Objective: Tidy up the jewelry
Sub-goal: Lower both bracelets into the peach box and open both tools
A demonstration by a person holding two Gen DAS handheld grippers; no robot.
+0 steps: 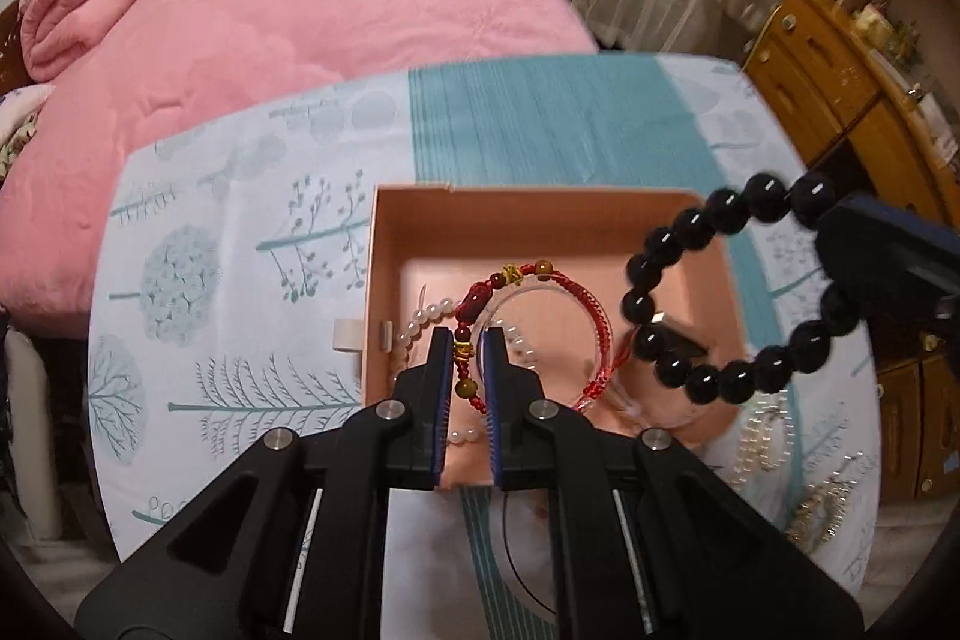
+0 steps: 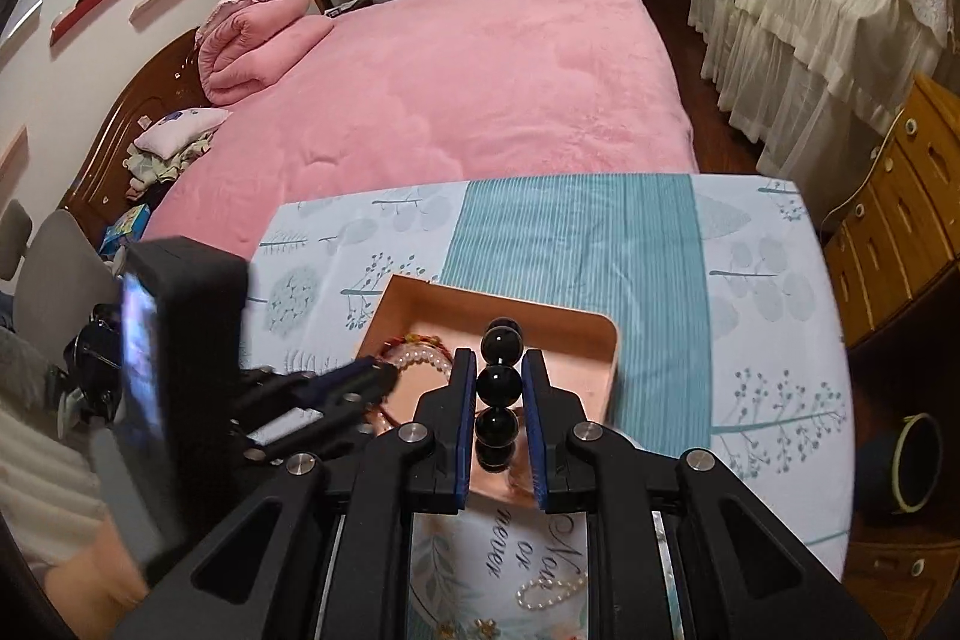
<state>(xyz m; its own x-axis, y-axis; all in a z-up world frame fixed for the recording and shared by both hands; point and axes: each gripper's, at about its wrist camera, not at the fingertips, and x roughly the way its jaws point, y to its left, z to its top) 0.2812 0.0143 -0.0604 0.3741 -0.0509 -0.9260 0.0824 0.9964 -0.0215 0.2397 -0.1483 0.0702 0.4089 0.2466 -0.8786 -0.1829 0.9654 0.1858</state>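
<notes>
Both grippers are over the pink box (image 1: 384,244), each with a bracelet. The left gripper (image 1: 468,346) has its fingers nearly closed on the red cord bracelet (image 1: 540,334), pinching the cord. The bracelet hangs just above the bottom of the box. The right gripper (image 2: 500,370) has its fingers closed snugly on the black bead bracelet (image 1: 720,292), which hangs in the air over the right side of the box.

A white pearl bracelet (image 1: 429,310) already lies inside the box, so I think the job is about half done. The red one and the black one still need to be let go into the box. More jewelry waits outside it. A pearl string (image 2: 549,589) and some small gold pieces (image 1: 822,514) lie on the desk on the near side of the box, close to the grippers.

The desk (image 1: 240,196) has a pale cloth with blue-green trees and a striped blue-green band running under the box. Beyond the box, past the far edge of the desk, is a bed with a fluffy pink blanket (image 2: 450,88). A wooden dresser (image 1: 828,70) stands to the right of the box, off the desk, and white frilly curtains (image 2: 810,10) hang further back.
</notes>
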